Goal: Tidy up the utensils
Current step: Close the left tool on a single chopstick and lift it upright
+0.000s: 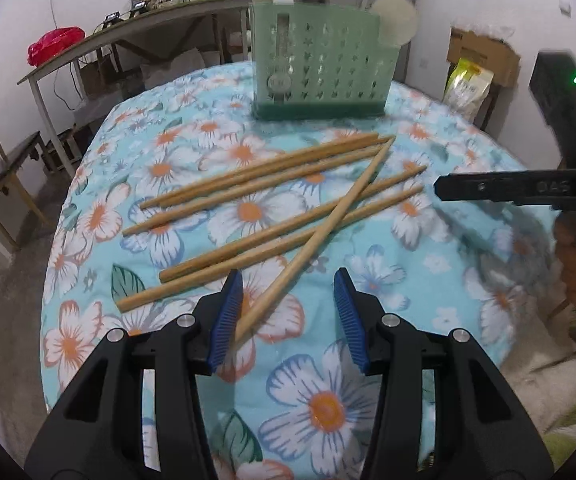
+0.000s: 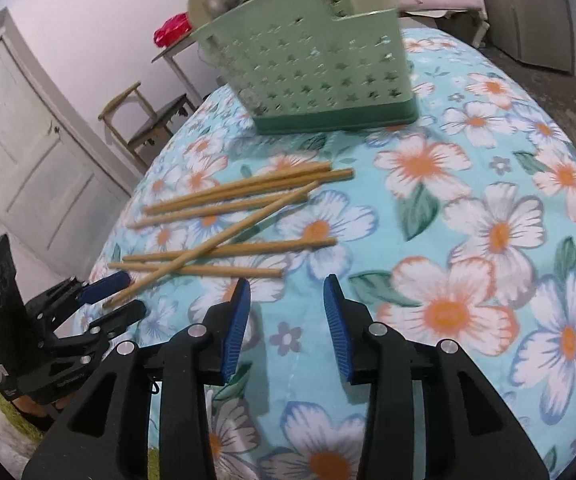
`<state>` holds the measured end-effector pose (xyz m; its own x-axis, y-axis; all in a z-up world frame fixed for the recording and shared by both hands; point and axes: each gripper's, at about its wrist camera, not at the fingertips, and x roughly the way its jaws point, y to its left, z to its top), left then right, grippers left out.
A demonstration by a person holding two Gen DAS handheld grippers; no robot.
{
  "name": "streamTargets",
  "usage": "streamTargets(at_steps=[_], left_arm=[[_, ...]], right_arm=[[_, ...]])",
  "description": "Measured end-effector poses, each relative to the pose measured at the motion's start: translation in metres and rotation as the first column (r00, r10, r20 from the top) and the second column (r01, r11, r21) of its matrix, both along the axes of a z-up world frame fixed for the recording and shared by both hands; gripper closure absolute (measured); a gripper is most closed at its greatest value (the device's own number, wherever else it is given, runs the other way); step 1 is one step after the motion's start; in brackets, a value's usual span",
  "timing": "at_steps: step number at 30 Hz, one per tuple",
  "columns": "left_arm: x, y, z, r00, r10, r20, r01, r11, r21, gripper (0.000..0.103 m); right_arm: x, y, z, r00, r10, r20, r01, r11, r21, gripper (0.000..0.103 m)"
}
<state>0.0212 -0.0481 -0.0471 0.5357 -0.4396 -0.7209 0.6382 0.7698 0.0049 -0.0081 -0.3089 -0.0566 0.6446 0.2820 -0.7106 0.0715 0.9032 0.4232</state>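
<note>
Your left claw (image 1: 288, 312) stands with its jaws apart, and the near end of the crossing chopstick (image 1: 320, 232) lies between them, close against the left pad; from these views it looks unpinched, since the right pad stands clear of it. Your right claw (image 2: 285, 312) is open too, with nothing but flowered cloth between its pads.

The step in hand looks like picking up that crossing stick, so do it cleanly: centre the stick between both pads before you close, and grip a little way up from the end, not at the very tip, so it does not swivel as it lifts. Raise it straight off the pile (it rests across two others and could drag them).

Five chopsticks (image 2: 239, 196) lie loose on the counter (image 2: 468, 208), in front of the green holder (image 2: 312, 76), which stands upright near the far edge with other utensils already poking out of it. Four run roughly parallel, in two loose groups, their long axes slanting from the near left toward the far right in the left wrist view. The fifth cuts steeply across the nearer pair, one end at your left claw and the other pointing toward the holder's base.

To drop it in, you would need to tip that long axis upright over the holder's open top.
</note>
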Motion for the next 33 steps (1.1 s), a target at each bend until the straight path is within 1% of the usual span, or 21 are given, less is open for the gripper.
streamTargets(at_steps=[3, 5, 6, 7, 9, 10, 11, 13, 14, 16, 18, 21, 23, 25, 28, 33], left_arm=[[0.004, -0.004, 0.021, 0.998, -0.046, 0.034, 0.048, 0.996, -0.078, 0.058], [0.009, -0.015, 0.030, 0.996, -0.073, 0.044, 0.077, 0.992, -0.099, 0.058], [0.014, -0.021, 0.033, 0.995, -0.090, 0.040, 0.094, 0.990, -0.106, 0.058], [0.021, -0.032, 0.035, 0.992, -0.122, 0.025, 0.124, 0.985, -0.120, 0.058], [0.033, -0.050, 0.036, 0.986, -0.169, -0.013, 0.166, 0.979, -0.123, 0.059], [0.038, -0.058, 0.035, 0.982, -0.188, -0.034, 0.183, 0.976, -0.115, 0.060], [0.043, -0.066, 0.033, 0.976, -0.209, -0.056, 0.203, 0.974, -0.104, 0.064], [0.057, -0.083, 0.029, 0.961, -0.252, -0.117, 0.245, 0.967, -0.071, 0.067], [0.063, -0.090, 0.027, 0.954, -0.262, -0.143, 0.257, 0.965, -0.056, 0.070], [0.076, -0.102, 0.021, 0.937, -0.284, -0.206, 0.283, 0.959, -0.033, 0.072], [0.086, -0.111, 0.013, 0.926, -0.280, -0.254, 0.290, 0.957, 0.000, 0.077], [0.090, -0.124, 0.005, 0.913, -0.301, -0.276, 0.324, 0.945, 0.040, 0.081], [0.092, -0.131, 0.000, 0.897, -0.314, -0.312, 0.344, 0.938, 0.045, 0.083], [0.092, -0.137, -0.004, 0.890, -0.319, -0.326, 0.355, 0.933, 0.054, 0.084], [0.095, -0.149, -0.008, 0.892, -0.310, -0.328, 0.351, 0.934, 0.073, 0.086], [0.101, -0.156, -0.010, 0.893, -0.285, -0.348, 0.327, 0.943, 0.067, 0.090]], right_arm=[[-0.001, -0.011, 0.001, 1.000, -0.030, 0.004, 0.030, 0.999, 0.011, 0.063], [0.000, -0.017, 0.001, 0.999, -0.049, 0.000, 0.049, 0.999, 0.017, 0.063], [0.001, -0.020, 0.000, 0.998, -0.057, -0.003, 0.057, 0.998, 0.022, 0.063], [0.001, -0.023, 0.000, 0.998, -0.066, -0.005, 0.066, 0.997, 0.028, 0.063], [0.000, -0.026, -0.001, 0.997, -0.074, -0.006, 0.074, 0.997, 0.032, 0.063], [0.001, -0.026, -0.001, 0.997, -0.076, -0.007, 0.076, 0.997, 0.032, 0.063], [0.001, -0.026, -0.002, 0.997, -0.076, -0.009, 0.076, 0.997, 0.031, 0.063], [0.002, -0.026, -0.004, 0.997, -0.071, -0.014, 0.071, 0.997, 0.027, 0.063], [0.003, -0.025, -0.004, 0.998, -0.068, -0.015, 0.069, 0.997, 0.024, 0.063], [0.004, -0.025, -0.005, 0.998, -0.064, -0.014, 0.064, 0.998, 0.021, 0.063], [0.005, -0.026, -0.006, 0.998, -0.064, -0.014, 0.065, 0.998, 0.028, 0.063], [0.007, -0.027, -0.008, 0.998, -0.063, -0.016, 0.064, 0.997, 0.034, 0.063], [0.007, -0.027, -0.008, 0.998, -0.059, -0.015, 0.060, 0.998, 0.031, 0.063], [0.008, -0.027, -0.008, 0.998, -0.056, -0.015, 0.057, 0.998, 0.028, 0.063], [0.008, -0.027, -0.009, 0.998, -0.056, -0.014, 0.057, 0.998, 0.028, 0.063], [0.008, -0.025, -0.009, 0.998, -0.056, -0.010, 0.056, 0.998, 0.018, 0.063]])
